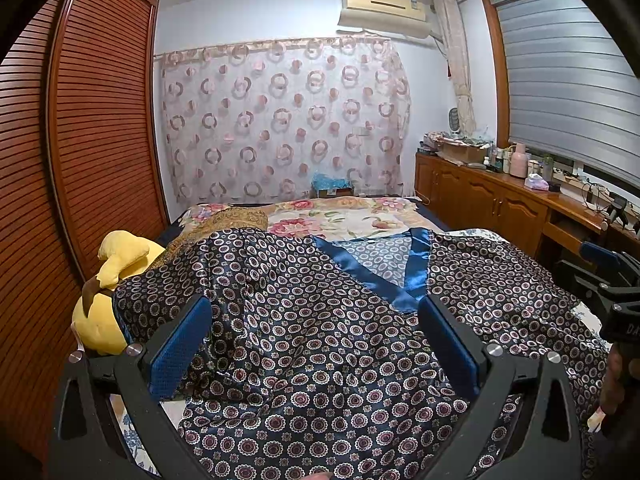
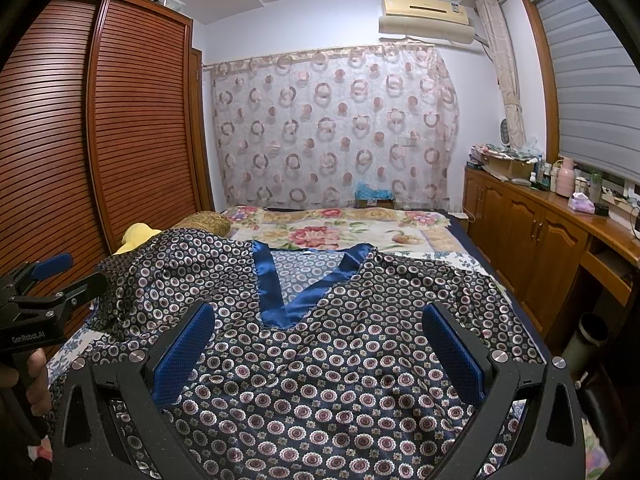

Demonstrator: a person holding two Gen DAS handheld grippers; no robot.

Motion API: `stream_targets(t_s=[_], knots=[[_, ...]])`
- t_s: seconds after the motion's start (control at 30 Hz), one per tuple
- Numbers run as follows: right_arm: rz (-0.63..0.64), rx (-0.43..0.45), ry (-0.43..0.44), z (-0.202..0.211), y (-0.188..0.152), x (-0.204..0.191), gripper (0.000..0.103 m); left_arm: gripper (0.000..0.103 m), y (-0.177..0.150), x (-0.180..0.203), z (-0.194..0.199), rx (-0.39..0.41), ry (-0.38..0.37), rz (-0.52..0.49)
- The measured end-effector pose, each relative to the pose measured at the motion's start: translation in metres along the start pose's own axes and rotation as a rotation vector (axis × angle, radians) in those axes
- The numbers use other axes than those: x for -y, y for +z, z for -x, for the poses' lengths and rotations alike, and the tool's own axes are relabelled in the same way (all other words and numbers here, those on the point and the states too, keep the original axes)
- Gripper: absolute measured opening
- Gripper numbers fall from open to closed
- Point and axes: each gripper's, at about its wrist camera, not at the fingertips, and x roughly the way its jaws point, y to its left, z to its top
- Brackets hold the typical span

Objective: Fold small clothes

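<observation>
Shirt (image 2: 320, 360) spread flat, unfolded; sleeve bunched at 10 o'clock. My left gripper (image 1: 316, 344) and right gripper (image 2: 320, 348) gape wide, holding nothing.

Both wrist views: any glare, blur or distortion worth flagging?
Left wrist: strong fisheye bowing on the wardrobe, dark vignette in the corners, satin sheen on the garment's blue collar trim; focus sharp, open left claw included. Right wrist: same bowing and vignette, glare on the blue trim, even indoor light, no motion blur; right claw open.
</observation>
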Motion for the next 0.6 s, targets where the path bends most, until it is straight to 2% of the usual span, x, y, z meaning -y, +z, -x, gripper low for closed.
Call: stream_targets(t_s=[0.6], knots=[[0.0, -0.004, 0.008, -0.0023, 0.0007, -0.0026, 0.103, 0.103, 0.0006, 0.0042, 0.0024, -0.005, 0.0, 0.001]])
